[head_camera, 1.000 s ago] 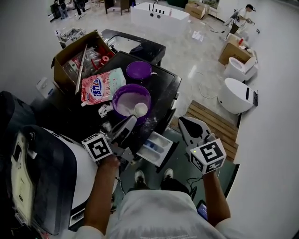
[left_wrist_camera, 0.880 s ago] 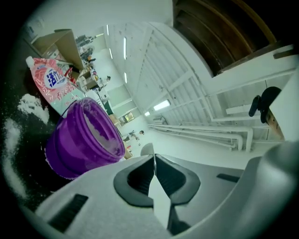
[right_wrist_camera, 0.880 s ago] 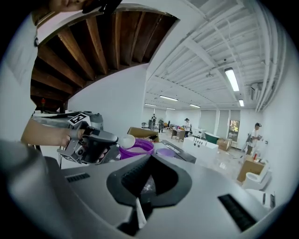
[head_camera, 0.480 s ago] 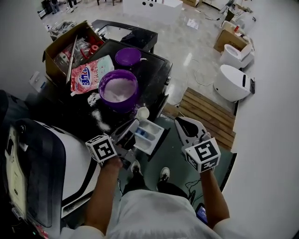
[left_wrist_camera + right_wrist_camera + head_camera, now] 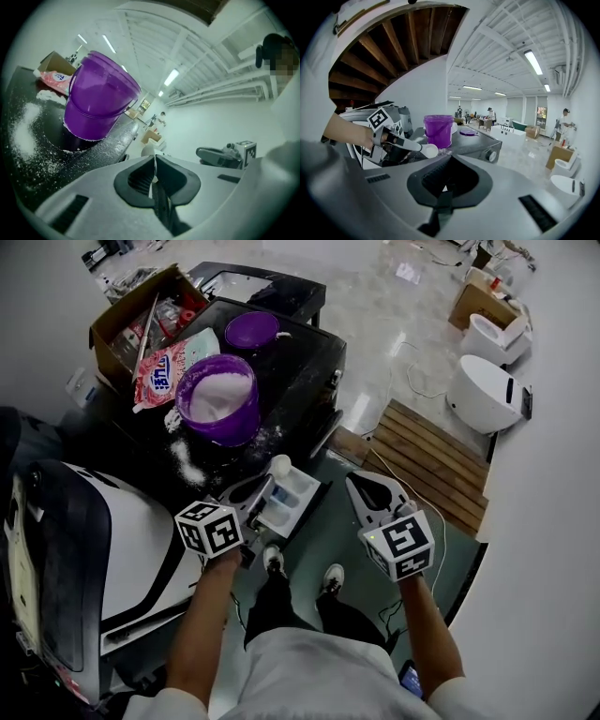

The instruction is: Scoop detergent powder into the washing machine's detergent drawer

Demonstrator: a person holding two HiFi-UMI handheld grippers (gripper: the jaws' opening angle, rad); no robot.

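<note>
Showroom with a pale floor (image 5: pixel 375 315); a black washer top (image 5: pixel 300 362) is carrying a purple bucket (image 5: pixel 217 399) of powder, its lid (image 5: pixel 251 331), a detergent bag (image 5: pixel 164 367), a box (image 5: pixel 117 329) and spilled powder (image 5: pixel 185 465). The drawer (image 5: pixel 292 495) is standing pulled out from the washer's front. My left gripper (image 5: pixel 263 492) is clamping the white scoop (image 5: pixel 278 466) by its handle, and the bowl is hanging at the drawer's inner end. My right gripper (image 5: pixel 358 484) is hovering beside the drawer, jaws pressed together, holding nothing.
</note>
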